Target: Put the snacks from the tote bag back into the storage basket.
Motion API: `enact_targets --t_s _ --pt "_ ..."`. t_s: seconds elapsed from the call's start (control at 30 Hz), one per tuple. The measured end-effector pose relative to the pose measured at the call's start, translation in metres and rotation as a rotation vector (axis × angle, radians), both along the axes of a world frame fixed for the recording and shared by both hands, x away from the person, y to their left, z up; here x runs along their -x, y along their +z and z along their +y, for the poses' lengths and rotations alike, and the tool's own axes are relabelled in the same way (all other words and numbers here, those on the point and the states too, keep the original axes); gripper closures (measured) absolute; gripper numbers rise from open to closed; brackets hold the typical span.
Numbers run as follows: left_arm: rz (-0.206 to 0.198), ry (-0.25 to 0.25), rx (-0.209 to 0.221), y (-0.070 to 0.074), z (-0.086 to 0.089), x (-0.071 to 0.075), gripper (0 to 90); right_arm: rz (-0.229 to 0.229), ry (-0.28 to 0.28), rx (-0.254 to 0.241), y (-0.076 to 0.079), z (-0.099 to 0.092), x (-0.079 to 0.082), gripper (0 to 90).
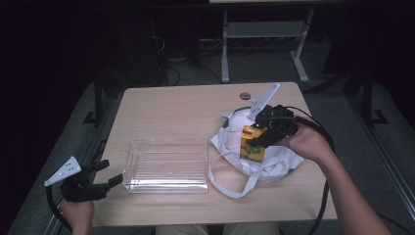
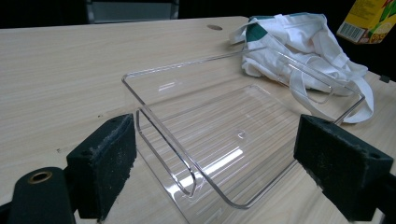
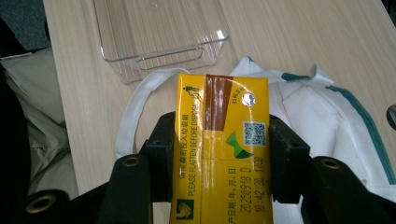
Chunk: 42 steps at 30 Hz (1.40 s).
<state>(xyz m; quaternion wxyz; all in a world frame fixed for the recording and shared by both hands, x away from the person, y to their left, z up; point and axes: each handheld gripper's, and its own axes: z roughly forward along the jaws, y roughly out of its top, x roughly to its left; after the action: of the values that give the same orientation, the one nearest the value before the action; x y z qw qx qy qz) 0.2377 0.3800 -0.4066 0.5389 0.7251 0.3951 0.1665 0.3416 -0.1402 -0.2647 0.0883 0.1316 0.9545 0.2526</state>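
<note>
A yellow drink carton hangs above a white cloth bag, with my right gripper shut on its sides. The carton's corner also appears at the top right of the left gripper view. A clear plastic tray lies empty on the table left of the bag. My left gripper stands open at the tray's near left corner, with its jaws on either side of that corner and nothing held.
The bag's white strap loops toward the tray on the wooden table. A round grommet hole sits at the table's far edge. A metal frame and cables stand on the floor beyond.
</note>
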Motion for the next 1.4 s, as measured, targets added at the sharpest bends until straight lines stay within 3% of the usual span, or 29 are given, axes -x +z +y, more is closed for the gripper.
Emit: enact_targets --t_s 0.33,0.47,0.87,1.13,1.4 --pt "-0.001 0.002 0.004 0.0 0.0 0.0 12.7 -0.004 0.04 0.01 0.013 0.023 0.013 51.7" --pt "0.0 0.001 0.002 0.0 0.0 0.0 12.8 -0.003 0.067 -0.008 0.017 0.034 0.017 51.7" --pt "0.002 0.001 0.004 0.0 0.002 0.0 12.7 -0.009 0.128 -0.014 0.019 0.068 0.026 51.7" --pt "0.004 0.0 0.009 -0.001 0.002 -0.001 12.8 0.002 0.167 -0.048 0.018 0.087 0.026 51.8" --pt "0.003 0.003 0.014 -0.001 0.003 -0.001 12.8 0.004 0.198 -0.043 0.016 0.105 0.023 51.7"
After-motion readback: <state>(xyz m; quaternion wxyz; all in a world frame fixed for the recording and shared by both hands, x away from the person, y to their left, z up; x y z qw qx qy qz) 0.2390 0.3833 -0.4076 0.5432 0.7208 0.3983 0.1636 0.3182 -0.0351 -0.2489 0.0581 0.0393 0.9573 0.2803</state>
